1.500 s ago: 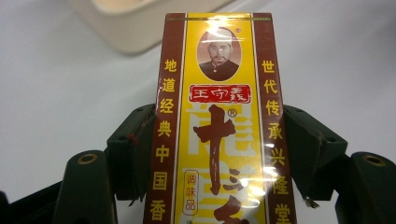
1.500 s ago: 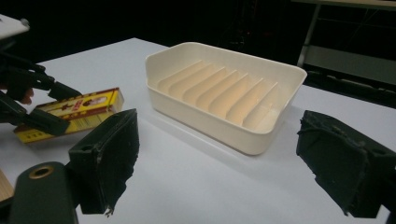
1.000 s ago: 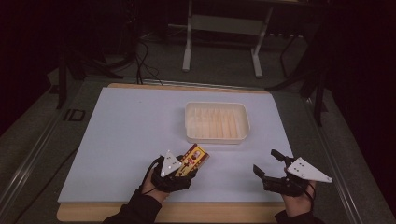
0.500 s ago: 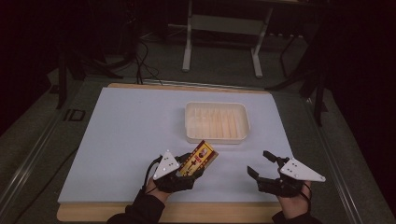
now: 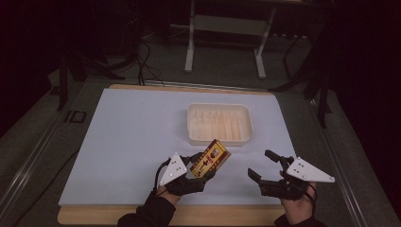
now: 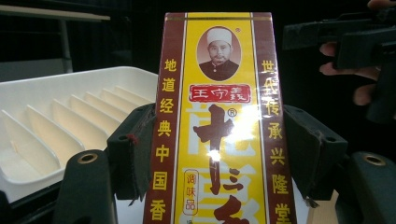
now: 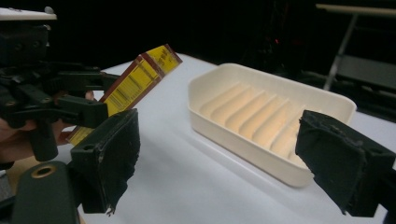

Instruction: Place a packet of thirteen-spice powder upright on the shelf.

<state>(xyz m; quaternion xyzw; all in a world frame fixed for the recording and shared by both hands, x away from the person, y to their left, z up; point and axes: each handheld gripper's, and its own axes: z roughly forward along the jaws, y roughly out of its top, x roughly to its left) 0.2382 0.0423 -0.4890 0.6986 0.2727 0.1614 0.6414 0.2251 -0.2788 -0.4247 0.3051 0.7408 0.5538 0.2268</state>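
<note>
A yellow-and-maroon seasoning box (image 5: 216,155) is held off the table near the front edge, tilted up toward the tray. My left gripper (image 5: 202,168) is shut on it. In the left gripper view both pads (image 6: 135,154) press on the sides of the box (image 6: 219,93). My right gripper (image 5: 260,163) hovers at the front right. Its jaws have just been opening and stand wide with nothing between them (image 7: 233,158). The right gripper view also shows the box (image 7: 135,79) at the left, in the other gripper.
A cream ribbed tray (image 5: 191,124) sits on the white table top (image 5: 127,137) just beyond the box, empty inside (image 7: 243,70). Dark floor, cables and a metal stand lie behind the table.
The left gripper has raised the box and tipped it more upright, toward the tray. The right gripper has drifted left and slightly up, still empty.
</note>
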